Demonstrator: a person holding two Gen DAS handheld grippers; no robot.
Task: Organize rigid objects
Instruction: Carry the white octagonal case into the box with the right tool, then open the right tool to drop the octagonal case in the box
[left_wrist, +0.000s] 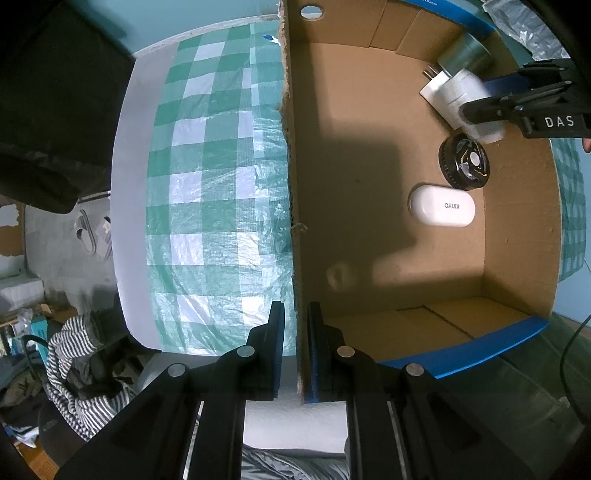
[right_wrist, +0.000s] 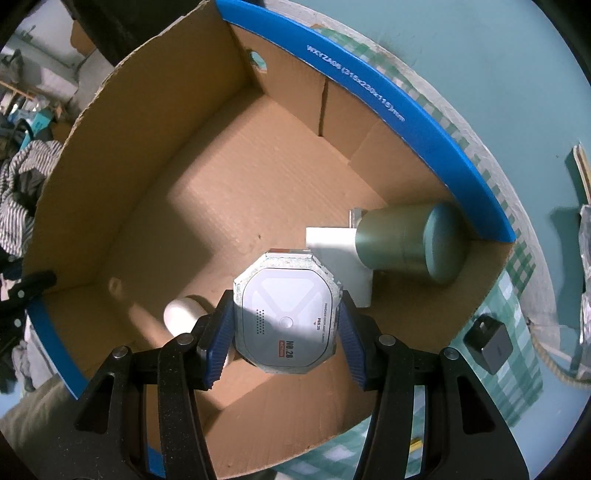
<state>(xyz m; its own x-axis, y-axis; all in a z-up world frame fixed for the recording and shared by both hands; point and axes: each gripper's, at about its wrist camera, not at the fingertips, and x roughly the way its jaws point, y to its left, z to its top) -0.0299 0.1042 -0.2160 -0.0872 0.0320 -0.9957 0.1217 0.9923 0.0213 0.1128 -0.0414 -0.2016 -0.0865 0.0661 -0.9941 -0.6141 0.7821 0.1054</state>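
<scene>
- Left wrist view: nearest the lens, the left gripper (left_wrist: 295, 350) is clamped shut on the raw edge of the cardboard box (left_wrist: 291, 229), one pad outside the wall and one inside, steadying the box on the green checked cloth (left_wrist: 207, 192).
- Inside the box lie a white oval case (left_wrist: 441, 205), just beside a black round disc (left_wrist: 463, 162), with a white block (left_wrist: 437, 90) and a metal tin (left_wrist: 463, 55) towards the far corner.
- At the right edge of this view the other tool reaches in over the box with a pale object, blurred here, hanging above the disc and the white block.
- Right wrist view: nearest the lens, the right gripper (right_wrist: 286, 332) grips a grey eight-sided box (right_wrist: 286, 314) by two opposite sides, its blue pads pressed against it, label facing the camera.
- The grey box hangs inside the walls and appears to be above the floor; I cannot tell whether it touches it yet.
- Below it are the white block (right_wrist: 332, 240) and the tin (right_wrist: 410, 240) on its side against the blue-edged wall (right_wrist: 406, 122); the white case (right_wrist: 181, 314) peeks out at the left.
- A black plug adapter (right_wrist: 489, 343) sits outside on the cloth.
- Step in hand, as I judge it: placing the grey box in the carton.
- The next move calls for setting it down on bare floor, between the white block and the case, then letting go; the adapter seems left to collect.
</scene>
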